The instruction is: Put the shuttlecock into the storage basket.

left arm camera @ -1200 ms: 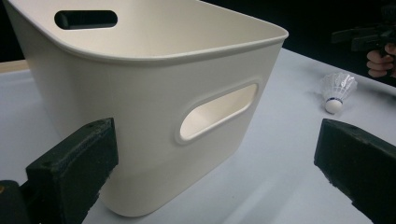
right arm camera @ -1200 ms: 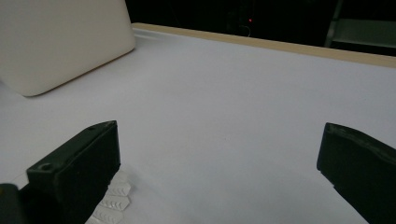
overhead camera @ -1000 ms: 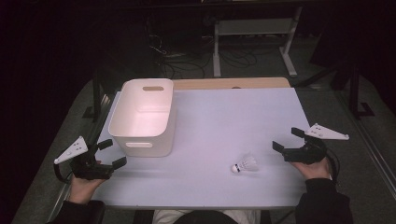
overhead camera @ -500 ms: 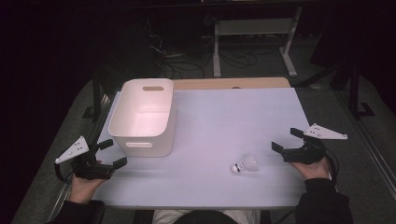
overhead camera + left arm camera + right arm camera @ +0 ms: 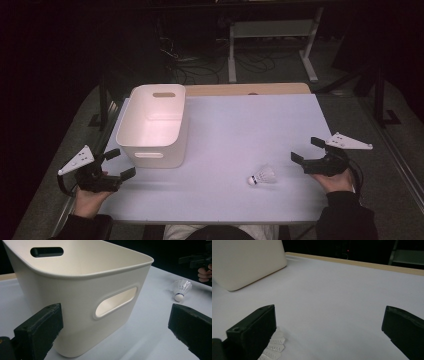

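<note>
Little change is seen since half a second ago: both grippers are kept at the table's [image 5: 240,120] near corners, and the shuttlecock [image 5: 262,176] has not moved. The left gripper [image 5: 116,163] is held wide apart, empty, just short of the white tub [image 5: 150,127]. The right gripper [image 5: 306,150] is likewise spread wide, holding nothing, near the shuttlecock, which lies toward the near right edge.
</note>
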Demonstrator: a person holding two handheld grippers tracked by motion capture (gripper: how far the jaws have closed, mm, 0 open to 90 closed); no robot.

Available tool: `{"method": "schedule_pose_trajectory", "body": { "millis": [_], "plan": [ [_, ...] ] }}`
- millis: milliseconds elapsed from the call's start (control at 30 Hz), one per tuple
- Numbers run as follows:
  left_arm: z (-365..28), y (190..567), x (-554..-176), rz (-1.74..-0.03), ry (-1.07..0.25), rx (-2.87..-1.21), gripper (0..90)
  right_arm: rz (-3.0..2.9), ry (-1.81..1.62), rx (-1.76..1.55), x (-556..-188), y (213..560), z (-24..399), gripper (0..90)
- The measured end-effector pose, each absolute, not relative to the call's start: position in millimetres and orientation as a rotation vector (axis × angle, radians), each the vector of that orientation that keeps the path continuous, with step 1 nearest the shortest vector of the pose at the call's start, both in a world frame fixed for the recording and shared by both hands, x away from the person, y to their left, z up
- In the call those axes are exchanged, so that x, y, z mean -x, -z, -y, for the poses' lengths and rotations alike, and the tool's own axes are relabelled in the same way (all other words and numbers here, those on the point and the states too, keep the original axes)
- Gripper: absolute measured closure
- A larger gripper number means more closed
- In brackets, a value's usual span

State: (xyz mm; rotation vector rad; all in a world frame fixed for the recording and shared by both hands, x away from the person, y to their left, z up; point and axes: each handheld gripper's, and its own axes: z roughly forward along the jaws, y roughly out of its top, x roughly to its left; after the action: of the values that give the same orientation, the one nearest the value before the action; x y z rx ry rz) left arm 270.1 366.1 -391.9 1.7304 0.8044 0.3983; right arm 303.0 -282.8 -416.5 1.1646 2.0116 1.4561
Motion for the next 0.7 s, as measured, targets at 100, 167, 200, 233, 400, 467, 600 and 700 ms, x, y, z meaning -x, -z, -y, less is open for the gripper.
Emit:
{"method": "schedule_pose_trajectory", "body": {
  "millis": [100, 167, 200, 233, 400, 467, 600, 700],
  "plan": [
    [-366.6, 389.9, -269.9, -0.801, -0.399, -1.729, 0.0, -2.012, -1.455, -1.165, -303.0, 416.6, 282.9, 0.0],
    [-367.5, 388.4, -269.7, -0.795, -0.405, -1.734, 0.0, -2.011, -1.455, -1.166, -302.9, 416.5, 282.9, 0.0],
    [-368.0, 387.4, -269.4, -0.794, -0.409, -1.737, 0.0, -2.012, -1.455, -1.167, -302.8, 416.5, 282.9, 0.0],
    [-368.6, 385.7, -269.1, -0.791, -0.419, -1.742, 0.0, -2.012, -1.454, -1.168, -302.9, 416.6, 282.8, 0.0],
    [-368.9, 378.9, -267.5, -0.775, -0.434, -1.741, 0.0, -2.012, -1.462, -1.182, -303.2, 416.7, 283.4, 0.0],
    [-368.6, 376.9, -267.3, -0.769, -0.434, -1.74, 0.0, -2.012, -1.461, -1.181, -303.0, 416.6, 283.3, 0.0],
    [-368.8, 371.8, -266.0, -0.755, -0.443, -1.748, 0.0, -2.008, -1.459, -1.181, -302.7, 416.4, 283.4, 0.0],
    [-369.8, 368.3, -265.2, -0.748, -0.451, -1.742, 0.0, -2.003, -1.466, -1.184, -302.7, 416.3, 284.1, 0.0]
  ]
}}
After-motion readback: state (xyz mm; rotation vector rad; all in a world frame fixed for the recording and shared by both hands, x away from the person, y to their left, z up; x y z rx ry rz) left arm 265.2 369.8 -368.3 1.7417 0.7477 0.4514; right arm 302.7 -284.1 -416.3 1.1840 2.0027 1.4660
